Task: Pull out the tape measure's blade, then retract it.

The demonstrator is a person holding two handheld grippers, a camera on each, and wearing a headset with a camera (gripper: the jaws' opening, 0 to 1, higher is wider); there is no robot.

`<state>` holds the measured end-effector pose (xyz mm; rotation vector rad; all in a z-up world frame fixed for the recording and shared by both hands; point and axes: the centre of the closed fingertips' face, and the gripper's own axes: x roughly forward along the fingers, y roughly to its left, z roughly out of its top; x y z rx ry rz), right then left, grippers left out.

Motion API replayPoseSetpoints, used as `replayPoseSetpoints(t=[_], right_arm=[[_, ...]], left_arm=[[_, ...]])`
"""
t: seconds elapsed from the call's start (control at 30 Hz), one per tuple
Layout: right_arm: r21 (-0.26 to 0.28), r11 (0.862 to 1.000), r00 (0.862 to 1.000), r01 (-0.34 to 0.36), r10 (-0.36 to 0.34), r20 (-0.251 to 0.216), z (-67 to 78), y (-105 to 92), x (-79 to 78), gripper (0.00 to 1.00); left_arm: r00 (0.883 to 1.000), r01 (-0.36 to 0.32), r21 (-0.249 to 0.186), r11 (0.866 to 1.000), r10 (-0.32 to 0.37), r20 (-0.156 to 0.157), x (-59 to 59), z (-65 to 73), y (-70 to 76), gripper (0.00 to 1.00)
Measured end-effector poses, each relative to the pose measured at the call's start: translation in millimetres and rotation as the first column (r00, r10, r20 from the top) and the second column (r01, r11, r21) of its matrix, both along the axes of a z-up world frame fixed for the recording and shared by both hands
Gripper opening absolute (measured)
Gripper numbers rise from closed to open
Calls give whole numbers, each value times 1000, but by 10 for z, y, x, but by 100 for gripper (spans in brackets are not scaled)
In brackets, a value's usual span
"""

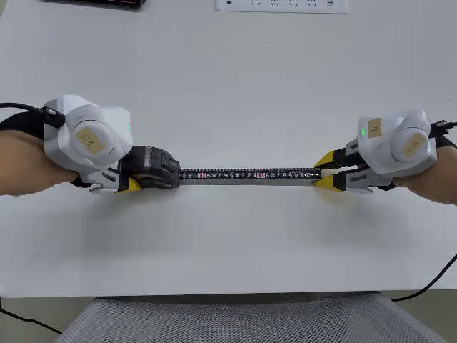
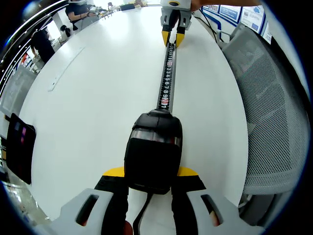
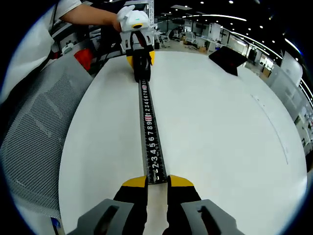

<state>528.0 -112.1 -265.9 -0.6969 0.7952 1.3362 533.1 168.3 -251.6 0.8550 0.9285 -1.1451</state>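
Chair [image 1: 235, 318], grey mesh, sits nearest, below the front edge of the white table [image 1: 228, 86].

Left gripper [image 1: 136, 176]: held at the left of the table in the person's left hand [image 1: 25, 168]. In its own view [image 2: 151, 171] the jaws are clamped on the two sides of the black case [image 2: 154, 147] of the tape measure. The case's rear sits between the yellow tips and its mouth points away, toward the other gripper.

Right gripper [image 1: 325, 171]: held at the right of the table in the right hand [image 1: 432, 179]. In its own view [image 3: 157, 182] the jaws are closed to a narrow gap, with the free end of the blade [image 3: 150, 132] pinched between the yellow tips.

Blade [image 1: 246, 174]: drawn out of the case [image 1: 153, 168] and running straight between the two grippers, parallel to the table's front edge. The numbered face is up, with red marks along its length. It lies low over the table. Contact with the surface cannot be told.

Cross-check: the left gripper view shows the blade [image 2: 167, 73] reaching the right gripper [image 2: 173, 35]. The right gripper view shows the left gripper [image 3: 141, 58] holding the case [image 3: 142, 63] at the far end.

Other items: a white power strip [image 1: 282, 5] lies at the far edge of the table, well apart from the work. A dark flat object [image 3: 227, 56] also lies on the table. A black cable [image 1: 14, 107] runs from the left gripper.
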Motion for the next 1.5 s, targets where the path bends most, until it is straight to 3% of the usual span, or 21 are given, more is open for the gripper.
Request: replayPoseSetpoints(t=[0.33,0.57,1.0,1.2,1.37,1.5], right_arm=[[-6,1000,1000,6,-6,-3,2,-7,-14,12],[1,1000,999,29,-29,-26,6,-9,-51,19],[19,998,997,64,-63,-34,47,-1,-66,23],[26,995,995,92,-91,-41,59,14,-54,30],[34,992,992,119,-117,-54,69,31,-44,38],[46,988,988,144,-141,-63,82,52,-32,44]], left_arm=[[1000,-3,0,1000,3,0,1,-1,6,29],[1000,-16,-12,1000,16,-7,-3,11,11,30],[997,-68,-44,997,66,-31,-5,40,-12,41],[997,-78,-47,996,76,-31,-11,38,-16,45],[992,-113,-70,991,108,-60,-29,52,-36,53],[991,-127,-88,988,122,-61,-15,72,-52,58]])
